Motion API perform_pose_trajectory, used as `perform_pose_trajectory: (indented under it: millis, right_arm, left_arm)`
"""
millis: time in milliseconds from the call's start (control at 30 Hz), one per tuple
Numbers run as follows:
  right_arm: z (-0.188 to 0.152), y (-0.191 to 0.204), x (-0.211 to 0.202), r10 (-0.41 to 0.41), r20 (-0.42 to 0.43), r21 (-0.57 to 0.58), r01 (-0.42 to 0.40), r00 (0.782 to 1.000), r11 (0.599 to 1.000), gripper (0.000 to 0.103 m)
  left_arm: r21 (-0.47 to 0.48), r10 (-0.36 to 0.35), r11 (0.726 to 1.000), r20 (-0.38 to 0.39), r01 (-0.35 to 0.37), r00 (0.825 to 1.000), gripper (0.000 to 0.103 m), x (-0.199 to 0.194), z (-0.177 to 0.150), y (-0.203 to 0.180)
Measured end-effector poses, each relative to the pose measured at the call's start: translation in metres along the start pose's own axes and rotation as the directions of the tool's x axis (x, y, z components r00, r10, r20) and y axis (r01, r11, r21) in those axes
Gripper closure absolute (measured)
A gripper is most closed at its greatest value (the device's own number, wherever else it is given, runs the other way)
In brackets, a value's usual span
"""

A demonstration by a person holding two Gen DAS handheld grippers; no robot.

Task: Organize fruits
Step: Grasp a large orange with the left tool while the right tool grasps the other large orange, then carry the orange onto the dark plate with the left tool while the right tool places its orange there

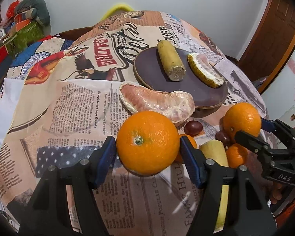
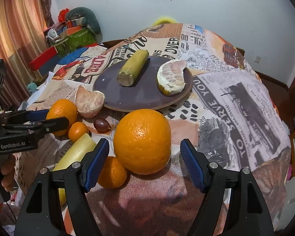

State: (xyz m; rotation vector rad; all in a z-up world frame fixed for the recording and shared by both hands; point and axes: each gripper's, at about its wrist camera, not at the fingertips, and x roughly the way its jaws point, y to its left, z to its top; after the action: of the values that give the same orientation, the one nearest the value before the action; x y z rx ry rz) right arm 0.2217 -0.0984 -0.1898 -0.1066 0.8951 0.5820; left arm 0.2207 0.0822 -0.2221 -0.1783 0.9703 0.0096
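Observation:
A large orange (image 1: 147, 142) sits between the fingers of my left gripper (image 1: 147, 149); the jaws touch or nearly touch its sides. A second large orange (image 2: 142, 141) lies between the open fingers of my right gripper (image 2: 144, 161), with a gap on the right side. A dark plate (image 1: 151, 70) holds a sugarcane piece (image 1: 170, 60) and a pomelo wedge with rind (image 1: 205, 69). A peeled pomelo segment (image 1: 157, 102) lies beside the plate. Small tangerines (image 2: 112, 173), a dark grape (image 2: 102, 125) and a pale cane piece (image 2: 76, 151) lie nearby.
The table wears a newspaper-print cloth (image 2: 236, 102). Boxes and a cushion (image 2: 76, 31) are piled at the back left by a curtain (image 2: 13, 35). A wooden door (image 1: 273, 25) stands at the right. The right gripper also shows in the left wrist view (image 1: 247, 131).

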Motion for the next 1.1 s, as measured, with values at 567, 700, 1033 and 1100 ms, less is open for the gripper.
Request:
perform_pose_trajectory:
  millis: [567, 700, 1033, 1100]
  right_arm:
    - [0.005, -0.003, -0.003, 0.044, 0.000, 0.039, -0.043, 0.999, 0.998, 0.046]
    - [0.007, -0.006, -0.008, 0.046, 0.010, 0.047, -0.046, 0.999, 0.998, 0.046]
    - [0.029, -0.009, -0.028, 0.041, 0.084, 0.045, -0.045, 0.996, 0.998, 0.046]
    - [0.035, -0.010, -0.031, 0.040, 0.100, 0.045, -0.045, 0.994, 0.998, 0.046]
  left_arm:
    - [-0.006, 0.014, 1.000, 0.043, -0.014, 0.999, 0.039, -0.011, 0.002, -0.003]
    - [-0.001, 0.011, 1.000, 0.073, -0.011, 0.997, 0.039, -0.024, 0.005, -0.005]
    - [0.000, -0.006, 1.000, 0.165, 0.006, 0.986, 0.039, -0.052, 0.031, -0.010]
    - [-0.003, -0.010, 1.000, 0.178, 0.011, 0.984, 0.039, -0.054, 0.038, -0.010]
